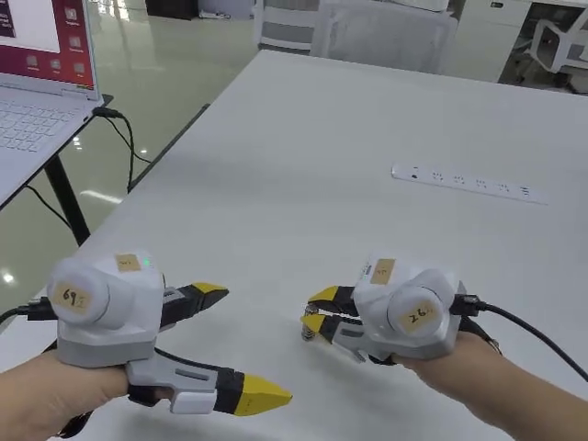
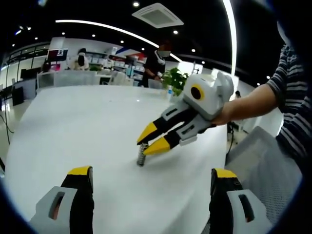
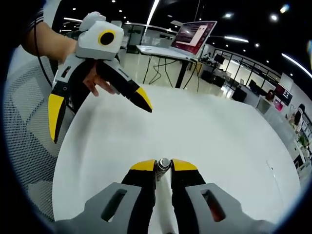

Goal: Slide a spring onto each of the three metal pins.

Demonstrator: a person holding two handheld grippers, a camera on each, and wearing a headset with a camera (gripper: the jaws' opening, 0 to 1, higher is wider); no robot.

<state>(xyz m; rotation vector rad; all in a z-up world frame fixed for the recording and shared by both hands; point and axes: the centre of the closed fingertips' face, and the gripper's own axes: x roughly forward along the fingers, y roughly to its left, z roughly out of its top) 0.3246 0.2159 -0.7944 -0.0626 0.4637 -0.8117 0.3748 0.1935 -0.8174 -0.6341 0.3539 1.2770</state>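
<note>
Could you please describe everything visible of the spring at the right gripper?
The spring is a small grey metal coil standing upright on the white table. The right gripper grips its upper end between yellow tips. A rounded metal end shows at its top in the right gripper view.

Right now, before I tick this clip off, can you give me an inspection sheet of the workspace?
Surface: white table, bare around the grippers.
Job's things: one spring standing upright on the table, a rounded metal end showing at its top.
Clutter: power strip lying on the table's far right part.
Grippers: left gripper open, fingers wide apart, holding nothing; right gripper shut on the spring.
Cables: black cable runs from the right gripper; second cable hangs beside the laptop.
Surroundings: laptop on a stand left of the table; chairs beyond the far edge.
</note>
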